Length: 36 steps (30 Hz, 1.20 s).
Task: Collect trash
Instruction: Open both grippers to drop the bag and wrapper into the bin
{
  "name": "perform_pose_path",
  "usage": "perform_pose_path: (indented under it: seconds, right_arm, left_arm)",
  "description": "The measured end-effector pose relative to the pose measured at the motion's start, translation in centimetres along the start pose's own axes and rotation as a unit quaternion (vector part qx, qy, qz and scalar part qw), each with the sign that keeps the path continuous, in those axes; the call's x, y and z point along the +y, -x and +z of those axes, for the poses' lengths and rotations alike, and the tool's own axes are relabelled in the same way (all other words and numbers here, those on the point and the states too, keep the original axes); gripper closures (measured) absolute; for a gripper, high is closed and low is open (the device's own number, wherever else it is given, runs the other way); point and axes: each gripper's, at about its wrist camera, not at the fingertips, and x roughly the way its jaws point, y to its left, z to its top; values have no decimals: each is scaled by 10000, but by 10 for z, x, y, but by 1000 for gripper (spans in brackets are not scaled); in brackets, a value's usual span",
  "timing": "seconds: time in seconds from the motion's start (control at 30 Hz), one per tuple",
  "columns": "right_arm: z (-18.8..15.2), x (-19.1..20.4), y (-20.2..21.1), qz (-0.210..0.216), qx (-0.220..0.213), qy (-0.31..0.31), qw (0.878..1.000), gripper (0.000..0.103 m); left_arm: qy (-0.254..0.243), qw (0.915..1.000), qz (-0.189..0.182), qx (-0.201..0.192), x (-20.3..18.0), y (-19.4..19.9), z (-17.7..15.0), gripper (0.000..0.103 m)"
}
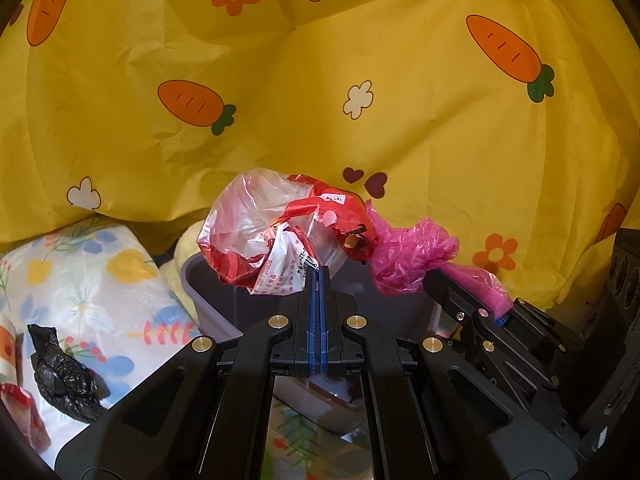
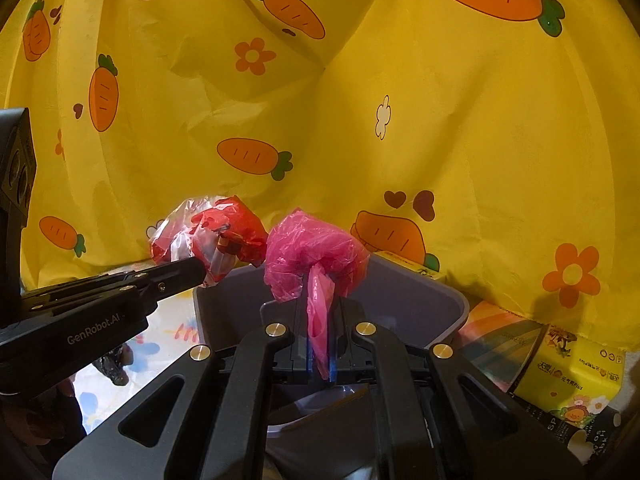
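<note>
Both wads feel weightless and limp to me: left gripper [image 1: 319, 276] pinches the red-and-clear plastic bag [image 1: 280, 228], right gripper [image 2: 320, 360] the pink bag [image 2: 316, 252], near the gray bin [image 2: 404, 300], clamped on a trailing fold.

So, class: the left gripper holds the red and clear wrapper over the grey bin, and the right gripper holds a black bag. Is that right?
Not quite. The right gripper holds a pink bag, as the right wrist view shows; the black bag lies on the floral cloth. The rest stands.
</note>
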Motion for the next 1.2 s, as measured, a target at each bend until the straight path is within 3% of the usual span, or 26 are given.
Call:
perform_pose_path:
  seconds: [0.3,0.4,0.47,0.53,0.7,0.87,1.0,1.07,1.2]
  right_arm:
    - [-3,-4,-14,14,139,-35,9999,96]
    - [-5,-5,-19,15,223,-40,9997,90]
    - [-7,-6,-22,-9,268,-39,9996,77]
    - [-9,-6,-23,-69,300,-38,9995,68]
    - [-10,-4,-19,-131,240,-5,9996,45]
    - [-10,1,-9,-208,115,-33,9997,16]
    - [-11,10,-1,-243,112,3,9996,14]
    - [-14,16,3,-264,77,80,9996,7]
    - [-18,26,13,-356,-28,225,9991,6]
  left_arm:
    - [157,9996,-185,150,7,-16,1,102]
    - [232,9989,-355,199,10,-19,1,101]
    - [207,9989,-351,233,11,-20,1,90]
    - [182,9997,-129,120,14,-16,0,49]
    - [391,9970,612,-267,31,10,0,17]
    - [417,9901,1190,-624,41,50,-5,6]
    - [551,9850,1463,-728,49,76,-14,6]
    - [598,9830,1570,-745,52,88,-21,6]
    - [596,9793,1754,-821,54,111,-33,6]
